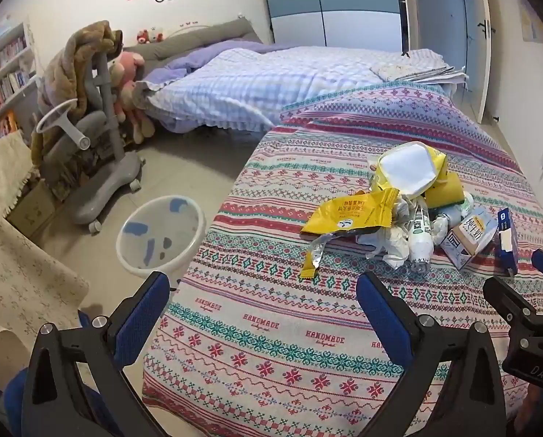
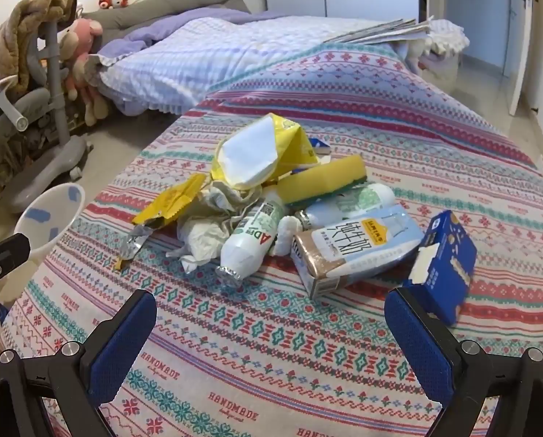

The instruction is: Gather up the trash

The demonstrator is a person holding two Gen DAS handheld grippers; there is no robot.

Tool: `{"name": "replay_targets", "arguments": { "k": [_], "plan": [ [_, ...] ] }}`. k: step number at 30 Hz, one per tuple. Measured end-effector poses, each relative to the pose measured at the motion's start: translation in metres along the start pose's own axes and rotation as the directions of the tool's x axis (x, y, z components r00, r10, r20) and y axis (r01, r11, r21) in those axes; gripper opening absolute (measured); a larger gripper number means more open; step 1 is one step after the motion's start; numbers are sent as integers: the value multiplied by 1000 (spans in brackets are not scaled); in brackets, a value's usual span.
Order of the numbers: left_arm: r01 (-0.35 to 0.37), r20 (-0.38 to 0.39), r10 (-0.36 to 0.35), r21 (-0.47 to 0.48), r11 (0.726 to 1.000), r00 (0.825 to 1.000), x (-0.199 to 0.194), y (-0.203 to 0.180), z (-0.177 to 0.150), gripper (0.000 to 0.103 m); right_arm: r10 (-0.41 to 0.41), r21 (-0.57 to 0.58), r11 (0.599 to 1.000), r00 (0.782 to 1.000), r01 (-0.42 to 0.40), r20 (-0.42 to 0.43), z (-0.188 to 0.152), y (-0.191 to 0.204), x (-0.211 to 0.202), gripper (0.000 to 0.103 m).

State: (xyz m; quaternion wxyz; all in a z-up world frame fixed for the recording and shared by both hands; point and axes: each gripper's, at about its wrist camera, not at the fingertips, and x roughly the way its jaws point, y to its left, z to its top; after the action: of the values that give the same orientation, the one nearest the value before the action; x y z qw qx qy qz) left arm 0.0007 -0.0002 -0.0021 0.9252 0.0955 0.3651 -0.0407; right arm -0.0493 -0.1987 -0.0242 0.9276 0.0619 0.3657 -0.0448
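Note:
A pile of trash lies on the patterned tablecloth [image 2: 271, 346]: a yellow wrapper [image 1: 351, 213], a yellow-and-white bag [image 2: 260, 153], a yellow sponge [image 2: 326, 178], crumpled paper [image 2: 202, 236], a white bottle [image 2: 249, 240], a milk carton [image 2: 355, 247] and a blue box [image 2: 446, 262]. A white waste bin [image 1: 162, 233] stands on the floor left of the table. My left gripper [image 1: 264, 302] is open and empty, near the table's left edge. My right gripper [image 2: 271, 324] is open and empty, just short of the pile.
A bed with a blue checked quilt [image 1: 256, 83] lies beyond the table. A grey chair draped with a brown blanket [image 1: 89, 120] stands left, with plush toys [image 1: 129, 87] behind it. A cream cloth [image 1: 12, 255] covers furniture at far left. A door [image 1: 479, 36] stands at right.

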Motion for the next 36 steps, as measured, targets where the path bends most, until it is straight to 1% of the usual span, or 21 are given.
{"name": "replay_targets", "arguments": {
  "k": [5, 6, 11, 20, 26, 34, 36],
  "plan": [
    [5, -5, -5, 6, 1000, 1000, 5, -2, -1, 103, -1, -6, 1000, 1000, 1, 2, 0, 0, -2, 103],
    [6, -7, -5, 5, 1000, 1000, 0, -1, -1, 103, -3, -3, 1000, 1000, 3, 5, 0, 1, -2, 103],
    [8, -10, -8, 8, 1000, 1000, 2, -1, -1, 103, 5, 9, 1000, 1000, -5, 8, 0, 1, 0, 103],
    [7, 7, -7, 8, 1000, 1000, 1, -7, -1, 103, 14, 10, 1000, 1000, -14, 13, 0, 0, -1, 103],
    [23, -15, -23, 3, 1000, 1000, 3, -7, -1, 103, 11, -5, 1000, 1000, -11, 15, -1, 2, -2, 103],
    [21, -30, -20, 19, 1000, 999, 7, -12, -1, 103, 16, -4, 1000, 1000, -16, 23, 0, 1, -3, 103],
    [28, -38, -27, 20, 999, 999, 7, -13, -1, 103, 15, -1, 1000, 1000, -15, 6, 0, 1, -2, 103]
  ]
}}
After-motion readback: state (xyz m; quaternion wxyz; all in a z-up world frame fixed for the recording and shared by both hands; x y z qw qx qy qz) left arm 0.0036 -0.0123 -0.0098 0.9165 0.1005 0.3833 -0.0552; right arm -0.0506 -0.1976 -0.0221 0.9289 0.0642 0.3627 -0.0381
